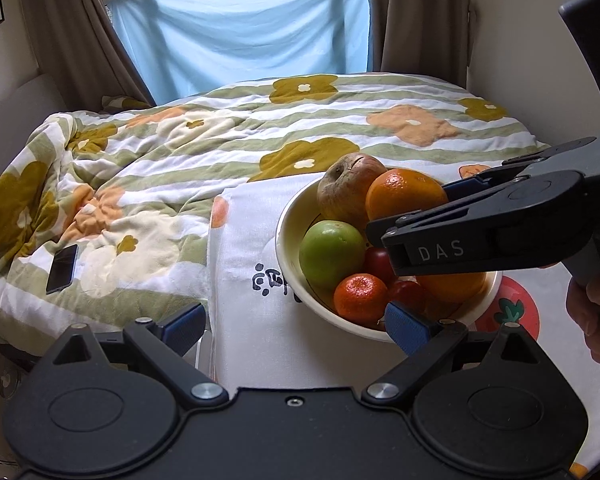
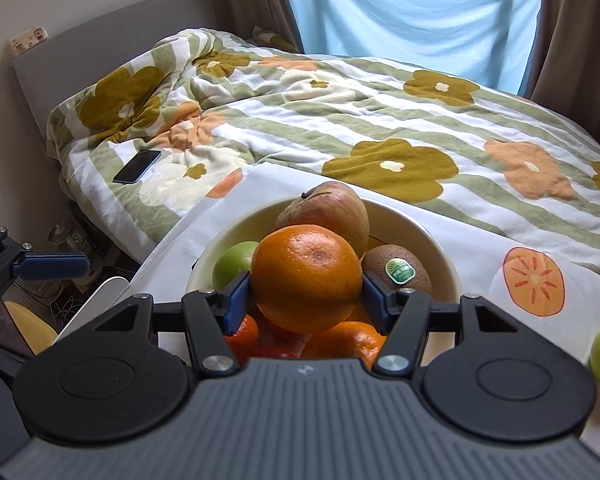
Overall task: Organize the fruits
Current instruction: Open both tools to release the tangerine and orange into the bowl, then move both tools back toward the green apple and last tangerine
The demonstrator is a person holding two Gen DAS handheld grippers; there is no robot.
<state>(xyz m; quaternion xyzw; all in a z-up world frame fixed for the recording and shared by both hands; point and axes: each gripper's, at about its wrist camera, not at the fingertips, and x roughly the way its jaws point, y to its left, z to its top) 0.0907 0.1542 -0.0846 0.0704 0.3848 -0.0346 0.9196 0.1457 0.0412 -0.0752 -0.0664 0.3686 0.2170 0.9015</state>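
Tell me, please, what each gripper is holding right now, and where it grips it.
The right gripper clamps the large orange by its two sides, above the bowl. The left gripper stands open and holds nothing.

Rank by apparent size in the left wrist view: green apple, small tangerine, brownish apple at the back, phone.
1. Brownish apple and green apple: look alike, and the green one is nearer, so unranked.
2. Tangerine.
3. Phone, farther off, so unsure.

The right gripper (image 2: pixel 306 294) reaches over the bowl (image 2: pixel 432 224), its blue pads pressed on either side of a large orange (image 2: pixel 306 276). The left gripper (image 1: pixel 294 328) hangs at the bowl's near rim, jaws spread wide with nothing between them. A hand (image 1: pixel 594 308) grips the right gripper's handle.
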